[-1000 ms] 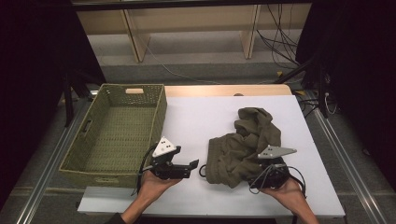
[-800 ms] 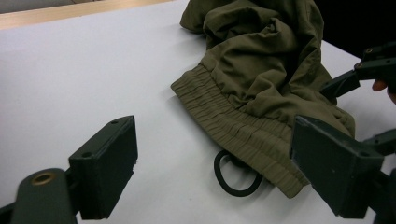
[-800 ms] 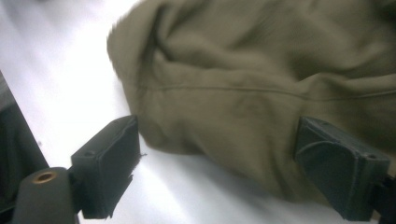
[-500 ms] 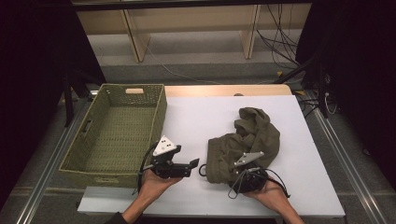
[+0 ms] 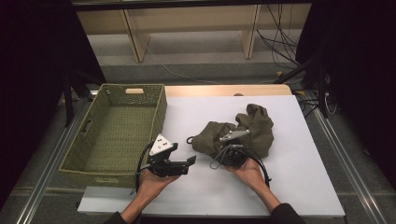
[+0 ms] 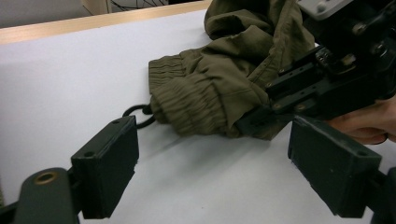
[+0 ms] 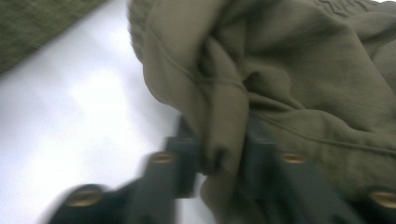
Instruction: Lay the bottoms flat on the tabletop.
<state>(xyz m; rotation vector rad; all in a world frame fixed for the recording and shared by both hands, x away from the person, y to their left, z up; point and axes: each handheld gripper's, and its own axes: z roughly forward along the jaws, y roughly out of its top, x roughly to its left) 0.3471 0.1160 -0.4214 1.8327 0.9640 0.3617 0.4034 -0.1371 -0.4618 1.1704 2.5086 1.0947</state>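
The crumpled olive-green fabric garment with an elastic cuff (image 5: 243, 133) lay on the right half of the white desk (image 5: 299, 186), well apart from the woven green rectangular basket (image 5: 116, 126) at the left edge.

The right gripper (image 7: 217, 163) had just been closing; a fold of the garment's near hem sat between its fingers (image 7: 180, 161), which looked pressed on it, though that view was blurred. The left gripper (image 6: 212, 170) stood wide and empty, low over the desk just short of the cuff.

Risks, as judged:
- The pinch appeared to take only a thin fold near the edge, so it could slip free on lifting.
- The black cord loop (image 6: 137, 114) by the cuff could snag a finger of the left gripper.
- Lifted from one point, the cloth would hang long and might catch the basket rim.

Count: one garment, one basket, two grippers, one cord loop.
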